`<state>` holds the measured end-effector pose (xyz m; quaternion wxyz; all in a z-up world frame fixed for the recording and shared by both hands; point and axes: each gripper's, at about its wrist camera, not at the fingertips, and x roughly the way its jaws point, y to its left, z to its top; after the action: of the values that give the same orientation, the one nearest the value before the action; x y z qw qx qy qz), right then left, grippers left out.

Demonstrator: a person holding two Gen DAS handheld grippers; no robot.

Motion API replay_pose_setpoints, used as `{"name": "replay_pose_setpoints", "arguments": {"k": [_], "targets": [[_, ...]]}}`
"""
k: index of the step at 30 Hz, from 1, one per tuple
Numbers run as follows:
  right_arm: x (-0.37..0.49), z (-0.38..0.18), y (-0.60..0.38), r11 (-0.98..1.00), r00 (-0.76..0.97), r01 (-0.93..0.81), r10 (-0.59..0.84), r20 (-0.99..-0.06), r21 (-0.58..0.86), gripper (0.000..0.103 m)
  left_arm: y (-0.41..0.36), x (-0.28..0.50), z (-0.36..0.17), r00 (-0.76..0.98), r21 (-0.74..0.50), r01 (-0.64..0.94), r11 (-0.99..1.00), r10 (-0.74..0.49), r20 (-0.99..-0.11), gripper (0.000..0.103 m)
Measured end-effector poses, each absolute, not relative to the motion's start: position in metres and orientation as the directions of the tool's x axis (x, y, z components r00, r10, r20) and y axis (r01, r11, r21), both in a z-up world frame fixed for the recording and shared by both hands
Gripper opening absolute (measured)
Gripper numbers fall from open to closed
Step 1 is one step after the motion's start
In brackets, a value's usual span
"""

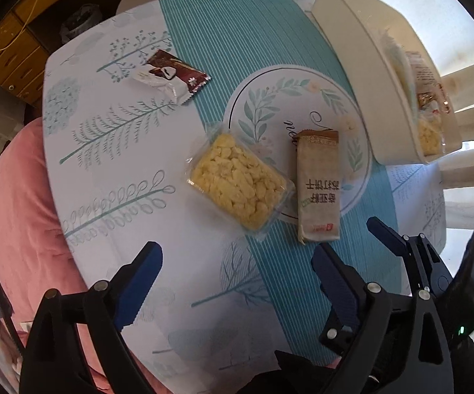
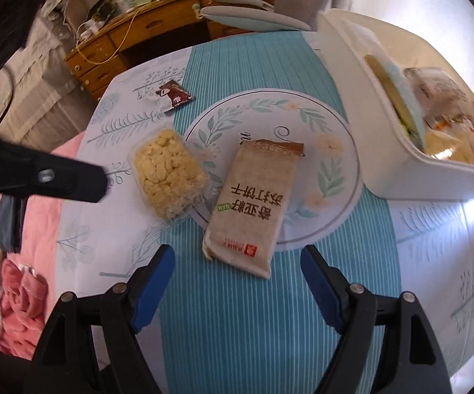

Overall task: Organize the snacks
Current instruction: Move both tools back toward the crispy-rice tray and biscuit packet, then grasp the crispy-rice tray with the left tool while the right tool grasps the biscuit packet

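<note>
Three snacks lie on the table. A clear pack of yellow flakes (image 1: 238, 180) (image 2: 168, 177) sits mid-table. A beige cracker pack (image 1: 319, 185) (image 2: 253, 207) lies just right of it. A brown-and-white wrapper (image 1: 171, 75) (image 2: 171, 97) lies at the far left. My left gripper (image 1: 237, 259) is open and empty, hovering short of the yellow pack. My right gripper (image 2: 237, 256) is open and empty, just before the cracker pack's near end; it also shows in the left wrist view (image 1: 424, 246). The left gripper's finger shows in the right wrist view (image 2: 49, 177).
A white bin (image 1: 361, 75) (image 2: 361, 124) with several snack packs inside stands at the table's right. A pink blanket (image 1: 16, 213) lies beyond the left edge of the table (image 2: 237, 328). A wooden desk (image 2: 138, 36) stands behind.
</note>
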<state>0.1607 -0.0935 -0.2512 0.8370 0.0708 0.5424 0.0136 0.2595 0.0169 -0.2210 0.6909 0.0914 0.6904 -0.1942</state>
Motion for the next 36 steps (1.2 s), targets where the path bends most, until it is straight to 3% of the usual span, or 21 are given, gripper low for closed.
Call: {"name": "replay_pose_setpoints", "arguments": {"k": [3,19,29,32,36], "targets": [[0.168,-0.26,-0.091,0.994,0.419,0.019,0.093,-0.903,0.111,0.08,0.006,0.269,-0.24,-0.046,-0.115,0.407,0.906,-0.105,-0.993,0.097],[0.198,-0.282,-0.094,0.991,0.424,-0.037,0.129,-0.896,0.125,0.08,-0.035,0.304,-0.301,-0.104,-0.036,0.436,0.899,0.011,-0.995,0.098],[0.206,-0.291,-0.095,0.996,0.438,-0.036,0.087,-0.895,0.079,0.08,-0.057,0.314,-0.322,-0.126,-0.054,0.422,0.905,0.0,-0.992,0.098],[0.207,-0.291,-0.092,0.997,0.44,-0.047,0.074,-0.895,0.059,0.079,-0.058,0.318,-0.322,-0.127,-0.065,0.406,0.912,-0.014,-0.992,0.095],[0.211,-0.292,-0.09,0.998,0.44,-0.055,0.053,-0.896,0.033,0.071,-0.053,0.322,-0.32,-0.123,-0.071,0.374,0.925,-0.027,-0.992,0.087]]}}
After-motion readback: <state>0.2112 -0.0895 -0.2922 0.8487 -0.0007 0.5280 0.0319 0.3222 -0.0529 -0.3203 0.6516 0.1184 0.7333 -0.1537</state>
